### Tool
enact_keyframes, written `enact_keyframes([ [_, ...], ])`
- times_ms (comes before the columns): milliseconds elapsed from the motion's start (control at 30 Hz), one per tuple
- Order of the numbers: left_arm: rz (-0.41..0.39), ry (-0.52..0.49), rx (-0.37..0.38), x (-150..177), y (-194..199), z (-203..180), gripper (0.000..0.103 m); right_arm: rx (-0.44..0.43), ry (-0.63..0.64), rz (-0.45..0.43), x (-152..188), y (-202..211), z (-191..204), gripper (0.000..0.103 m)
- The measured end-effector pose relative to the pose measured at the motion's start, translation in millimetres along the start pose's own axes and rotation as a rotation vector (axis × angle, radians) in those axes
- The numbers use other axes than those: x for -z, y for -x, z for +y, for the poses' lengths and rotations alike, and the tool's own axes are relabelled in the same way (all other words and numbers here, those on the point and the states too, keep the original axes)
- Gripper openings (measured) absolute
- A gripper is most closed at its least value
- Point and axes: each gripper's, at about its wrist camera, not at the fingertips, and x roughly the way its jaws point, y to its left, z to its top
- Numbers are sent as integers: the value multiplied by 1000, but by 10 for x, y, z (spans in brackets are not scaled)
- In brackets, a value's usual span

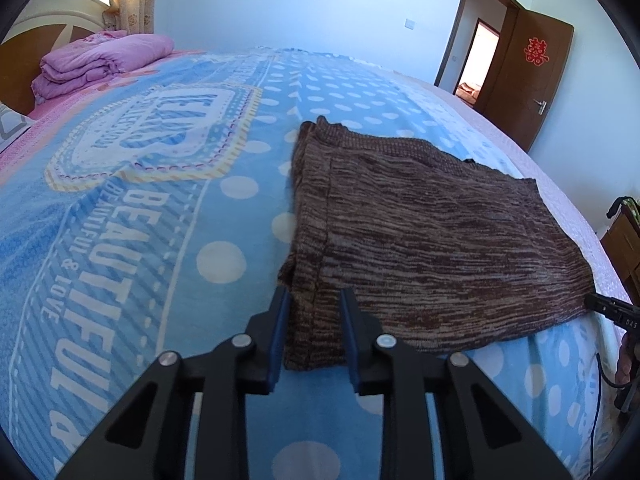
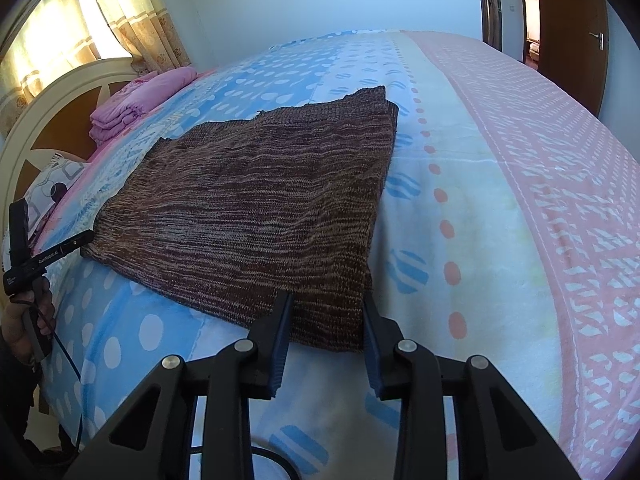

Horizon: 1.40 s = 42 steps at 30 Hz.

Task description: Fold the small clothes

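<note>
A brown striped knit garment lies flat, folded into a rough rectangle, on the blue dotted blanket. My left gripper straddles its near left corner. The jaws stand apart with the flat cloth between them, and nothing is bunched or lifted. In the right wrist view the same garment spreads away to the upper left. My right gripper straddles its near right corner, jaws apart over flat cloth. Each gripper's black fingers show at the edge of the other's view.
A folded pink quilt sits by the headboard at the far left. The blanket's pink patterned border runs along the right. A brown door stands open beyond the bed. A hand grips the left handle.
</note>
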Motion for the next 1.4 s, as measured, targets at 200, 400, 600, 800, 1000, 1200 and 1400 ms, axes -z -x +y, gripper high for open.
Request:
enact_keyframes([
  [200, 0, -13, -17, 2, -14, -28, 24, 5, 1, -8, 13, 2, 11, 33],
  [400, -30, -16, -15, 25, 41, -41, 24, 12, 11, -18, 17, 26, 33, 32],
  [600, 6, -25, -14, 24, -46, -62, 24, 14, 20, -14, 29, -10, 46, 28],
  [800, -4, 15, -44, 42, -9, -8, 20, 15, 18, -22, 23, 14, 40, 23],
  [1000, -7, -4, -30, 73, 6, -36, 20, 12, 30, -27, 32, 31, 72, 23],
  [1200, -3, 3, -22, 68, -11, -18, 6, 19, 38, -31, 34, 13, 87, 14],
  [1400, -49, 64, 53, 55, 197, 94, 4, 2, 68, -71, 20, 196, 142, 5],
])
